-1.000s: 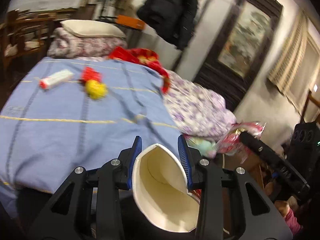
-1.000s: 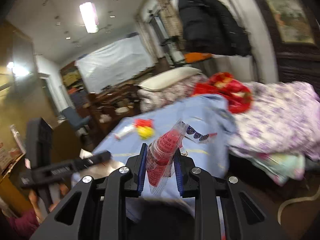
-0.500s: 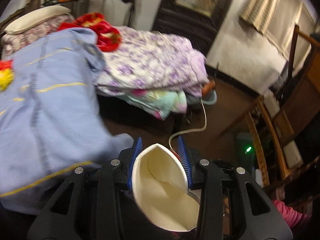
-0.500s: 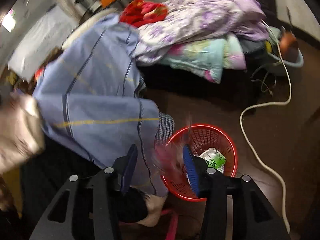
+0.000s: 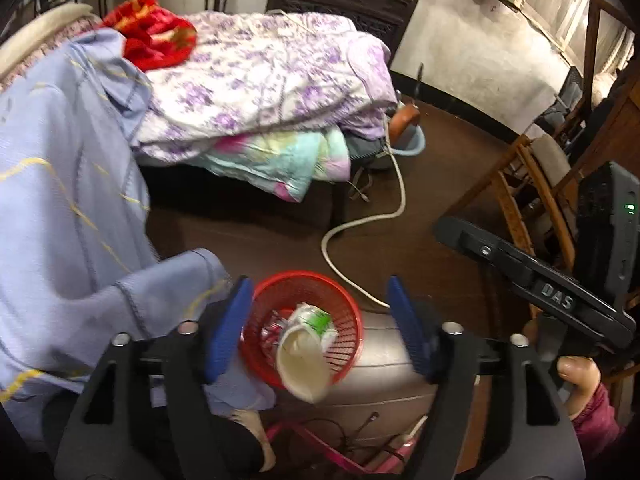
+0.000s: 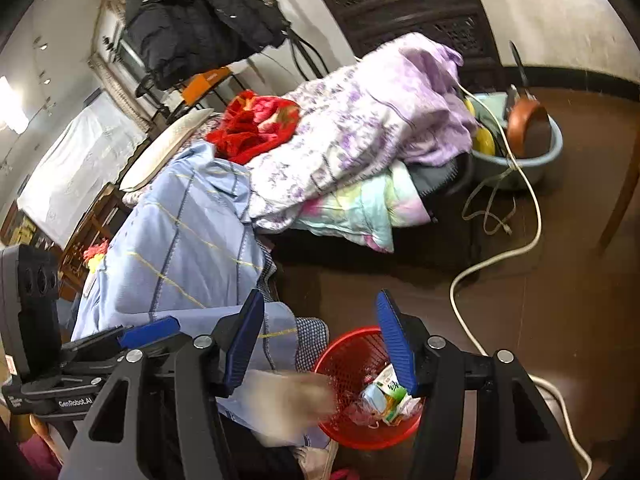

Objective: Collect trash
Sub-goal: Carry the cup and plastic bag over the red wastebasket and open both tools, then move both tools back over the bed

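A red mesh trash basket (image 5: 352, 320) stands on the floor beside the bed; it also shows in the right wrist view (image 6: 352, 360). My left gripper (image 5: 320, 328) is open above it. A white paper cup (image 5: 302, 364) is loose below its fingers, falling at the basket's rim. In the right wrist view the cup (image 6: 288, 400) is a pale blur beside the basket. My right gripper (image 6: 320, 340) is open and empty above the basket. A green and white wrapper (image 6: 388, 396) and other trash lie inside.
A bed with a blue sheet (image 5: 60, 200) and a purple flowered quilt (image 5: 260, 80) fills the left. A white cable (image 5: 360, 224) runs over the dark floor. A blue basin (image 6: 520, 152) holds a pan. A wooden chair (image 5: 532, 184) stands at right.
Both grippers swung from the bed down to the basket. The right gripper let go of the red plastic wrapper. The left gripper opened and the cup dropped out.
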